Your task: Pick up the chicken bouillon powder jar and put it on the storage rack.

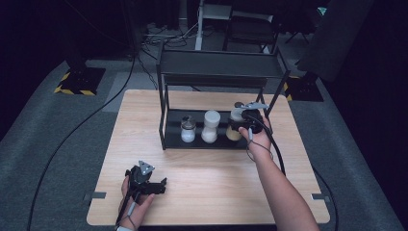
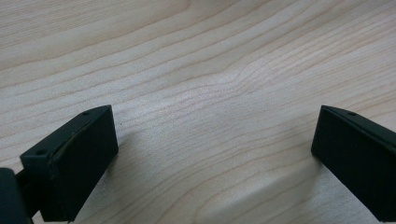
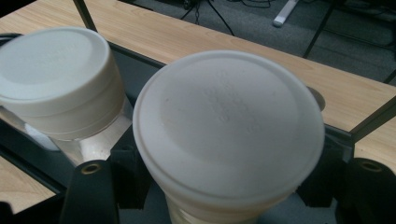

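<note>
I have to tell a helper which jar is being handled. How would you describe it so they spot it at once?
On the wooden table stands a black two-tier rack; three jars sit in a row on its lower shelf. The one meant is the white-lidded jar at the right end, the only one with the right gripper clamped on it.

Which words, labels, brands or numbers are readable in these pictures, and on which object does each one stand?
No text can be read.
Lid of the jar in the right gripper: faint raised marks in the middle, too blurred to read.
Lid of the neighbouring jar: faint embossing, not readable.
Small jar on the rack: no label seen.
Table under the left gripper: wood grain, no writing.
</note>
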Available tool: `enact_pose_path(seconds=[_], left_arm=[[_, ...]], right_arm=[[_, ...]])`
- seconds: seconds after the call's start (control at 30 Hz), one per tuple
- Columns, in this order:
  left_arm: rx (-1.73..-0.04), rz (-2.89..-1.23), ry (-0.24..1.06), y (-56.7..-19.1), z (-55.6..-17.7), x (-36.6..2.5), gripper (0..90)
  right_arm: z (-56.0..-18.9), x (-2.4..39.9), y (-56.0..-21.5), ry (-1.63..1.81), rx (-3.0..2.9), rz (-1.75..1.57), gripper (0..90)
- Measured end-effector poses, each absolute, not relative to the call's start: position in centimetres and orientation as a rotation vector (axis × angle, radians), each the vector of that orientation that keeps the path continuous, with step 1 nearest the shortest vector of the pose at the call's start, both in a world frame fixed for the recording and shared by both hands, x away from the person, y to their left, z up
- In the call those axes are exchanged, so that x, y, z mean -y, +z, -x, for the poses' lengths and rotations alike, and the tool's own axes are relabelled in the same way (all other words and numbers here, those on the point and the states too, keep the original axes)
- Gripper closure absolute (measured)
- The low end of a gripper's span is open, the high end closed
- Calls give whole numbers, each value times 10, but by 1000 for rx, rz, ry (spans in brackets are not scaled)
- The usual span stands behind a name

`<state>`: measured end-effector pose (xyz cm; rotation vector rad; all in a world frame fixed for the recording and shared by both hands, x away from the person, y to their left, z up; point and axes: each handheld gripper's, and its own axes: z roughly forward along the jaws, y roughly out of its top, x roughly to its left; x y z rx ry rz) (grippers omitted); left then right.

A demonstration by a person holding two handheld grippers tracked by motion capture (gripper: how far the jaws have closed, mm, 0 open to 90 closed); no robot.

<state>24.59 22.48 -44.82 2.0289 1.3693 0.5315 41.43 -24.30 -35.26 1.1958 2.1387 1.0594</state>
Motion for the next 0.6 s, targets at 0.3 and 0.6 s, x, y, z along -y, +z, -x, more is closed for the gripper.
enact_pose_path(seconds=[0.3, 0.6], left_arm=[[-1369, -2028, 532, -448, -246, -225, 5], [-1370, -2028, 532, -448, -246, -225, 5]], right_arm=[[-422, 239, -359, 1046, -2163, -1209, 344], [-424, 241, -361, 1041, -2168, -1230, 344]])
